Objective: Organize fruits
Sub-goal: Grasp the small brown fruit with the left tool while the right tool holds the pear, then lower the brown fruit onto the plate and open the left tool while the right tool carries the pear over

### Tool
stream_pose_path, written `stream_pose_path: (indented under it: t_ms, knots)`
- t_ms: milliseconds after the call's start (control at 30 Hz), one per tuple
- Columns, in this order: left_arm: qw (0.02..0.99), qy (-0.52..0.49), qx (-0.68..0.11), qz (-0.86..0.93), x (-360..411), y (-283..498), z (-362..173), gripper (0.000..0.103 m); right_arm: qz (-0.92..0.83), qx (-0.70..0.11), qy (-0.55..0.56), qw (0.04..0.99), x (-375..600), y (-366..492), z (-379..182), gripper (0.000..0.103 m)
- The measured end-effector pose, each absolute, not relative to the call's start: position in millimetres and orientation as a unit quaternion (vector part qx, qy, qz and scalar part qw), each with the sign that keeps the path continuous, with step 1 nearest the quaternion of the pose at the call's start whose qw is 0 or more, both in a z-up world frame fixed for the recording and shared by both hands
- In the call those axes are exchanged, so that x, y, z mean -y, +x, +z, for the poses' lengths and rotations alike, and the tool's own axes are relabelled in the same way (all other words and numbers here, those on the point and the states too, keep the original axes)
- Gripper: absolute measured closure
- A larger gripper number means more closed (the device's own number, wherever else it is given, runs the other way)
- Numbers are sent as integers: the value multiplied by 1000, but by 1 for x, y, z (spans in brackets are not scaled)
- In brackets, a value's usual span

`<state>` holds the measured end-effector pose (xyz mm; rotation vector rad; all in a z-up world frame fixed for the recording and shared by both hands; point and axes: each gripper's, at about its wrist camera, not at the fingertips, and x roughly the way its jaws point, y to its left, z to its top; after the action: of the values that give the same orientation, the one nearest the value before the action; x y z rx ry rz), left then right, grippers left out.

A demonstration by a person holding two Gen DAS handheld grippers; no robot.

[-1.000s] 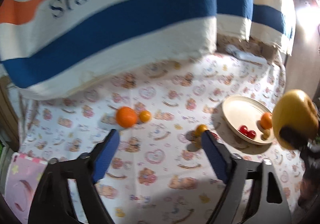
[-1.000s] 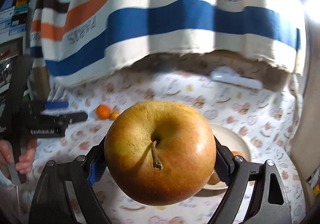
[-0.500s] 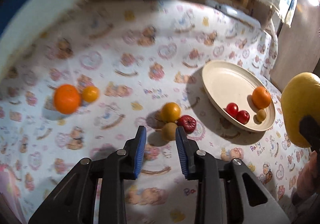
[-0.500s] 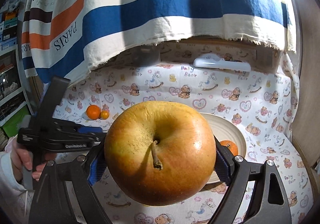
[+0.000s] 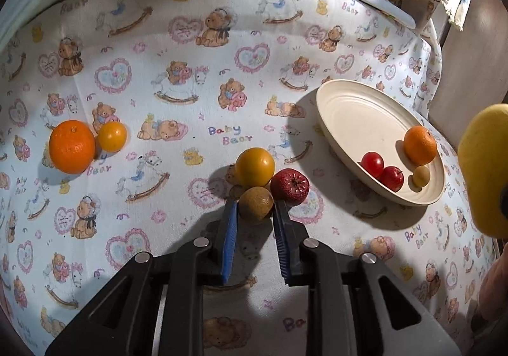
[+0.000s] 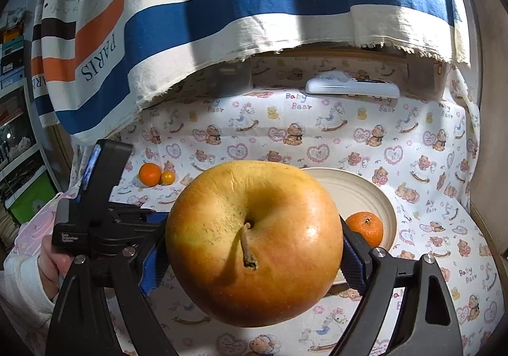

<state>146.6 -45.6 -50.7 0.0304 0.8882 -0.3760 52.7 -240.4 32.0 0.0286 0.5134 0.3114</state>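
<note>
A small brownish-yellow fruit lies on the bear-print cloth between the fingertips of my left gripper. The jaws are closing and both blue pads touch its sides. A yellow-orange fruit and a red fruit sit right behind it. Far left lie a large orange and a small orange-yellow fruit. The cream plate holds an orange, two red fruits and a small tan one. My right gripper is shut on a big yellow apple, held above the cloth near the plate.
A striped "PARIS" cloth hangs over the back of the table. A white flat device lies at the far edge. A wooden panel stands to the right. A person's hand holds the left gripper. A pink item lies at the left.
My left gripper has dropped forward to the cluster of three fruits, and its jaws have narrowed from wide onto the small brownish one. The right gripper still holds the apple, almost unmoved.
</note>
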Motion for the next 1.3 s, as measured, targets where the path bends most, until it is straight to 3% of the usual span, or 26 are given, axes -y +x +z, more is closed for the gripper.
stream_pose_path:
  t_ms: [267, 833, 1300]
  knots:
    - [901, 9, -386, -199, 44, 132, -36, 81, 146, -257, 18, 955, 242, 56, 29, 14]
    - [926, -8, -264, -271, 47, 72, 49, 81, 144, -230, 26, 962, 244, 46, 37, 14]
    - [926, -25, -228, -300, 46, 44, 74, 81, 143, -193, 51, 969, 256, 33, 53, 14]
